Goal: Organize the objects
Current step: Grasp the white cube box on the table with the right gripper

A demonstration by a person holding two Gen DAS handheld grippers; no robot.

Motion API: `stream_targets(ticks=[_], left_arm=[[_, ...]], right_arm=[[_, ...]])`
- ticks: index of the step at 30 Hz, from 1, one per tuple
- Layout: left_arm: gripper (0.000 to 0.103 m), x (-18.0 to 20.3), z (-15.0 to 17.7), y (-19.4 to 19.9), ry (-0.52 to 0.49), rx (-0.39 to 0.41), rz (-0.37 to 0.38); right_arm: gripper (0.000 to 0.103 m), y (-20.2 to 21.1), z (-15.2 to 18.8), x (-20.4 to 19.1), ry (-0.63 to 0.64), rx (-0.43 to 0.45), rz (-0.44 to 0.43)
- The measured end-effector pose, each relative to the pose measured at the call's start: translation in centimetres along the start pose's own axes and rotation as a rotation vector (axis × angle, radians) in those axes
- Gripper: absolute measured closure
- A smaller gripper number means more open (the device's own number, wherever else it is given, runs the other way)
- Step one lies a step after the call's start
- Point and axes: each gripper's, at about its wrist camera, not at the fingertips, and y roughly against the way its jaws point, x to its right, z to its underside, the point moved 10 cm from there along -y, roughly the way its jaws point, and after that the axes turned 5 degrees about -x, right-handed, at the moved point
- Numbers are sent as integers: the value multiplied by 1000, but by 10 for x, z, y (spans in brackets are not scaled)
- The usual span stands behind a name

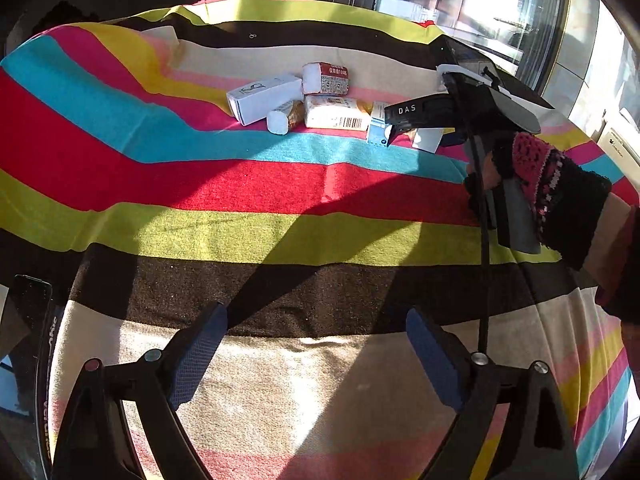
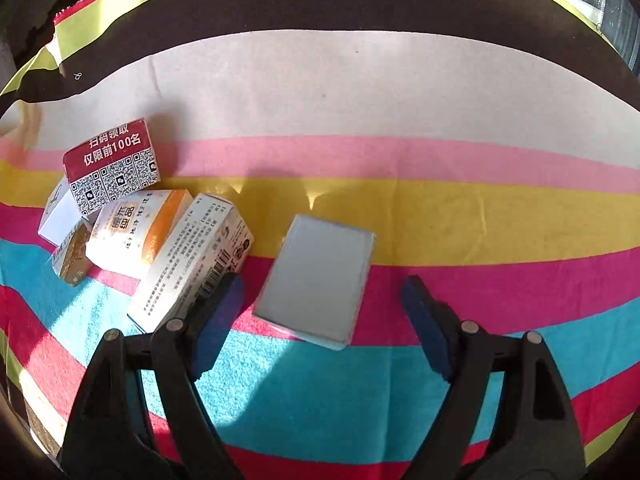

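On a striped, brightly coloured towel point(image 2: 360, 92), a cluster of small printed cardboard boxes point(image 2: 132, 232) lies left of a flat pale-grey box point(image 2: 316, 280), light and rigid, best gripped across its long edges by the wide-open, empty right gripper point(image 2: 322, 312).

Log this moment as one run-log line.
right gripper: open over grey box | left gripper: open, empty | boxes clustered

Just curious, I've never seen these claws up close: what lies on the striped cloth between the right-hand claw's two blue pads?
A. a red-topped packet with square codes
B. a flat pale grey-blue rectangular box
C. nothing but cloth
B: in the right wrist view the flat pale grey-blue rectangular box lies loose between the open right claw pads, untouched.
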Motion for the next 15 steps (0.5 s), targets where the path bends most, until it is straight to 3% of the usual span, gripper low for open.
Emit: stream_targets(ticks=[2,3,4,9,12,15], left_arm=[[9,-2,-1,0,-2,-1,3],[9,-2,-1,0,-4,-2,2],[7,-3,-1,0,-8,-5,2],[1,0,2,-2,-39,-25,-12],[0,1,3,-3,-57,-41,-33],[0,5,0,-10,-80,-85,-67]], right_arm=[[23,4,3,1,12,13,-1],[53,11,7,1,16,29,-17],[64,16,15,3,28,21,-20],[64,59,85,11,151,17,-45],[64,82,129,26,165,25,-61],[64,93,150,40,138,49,-70]])
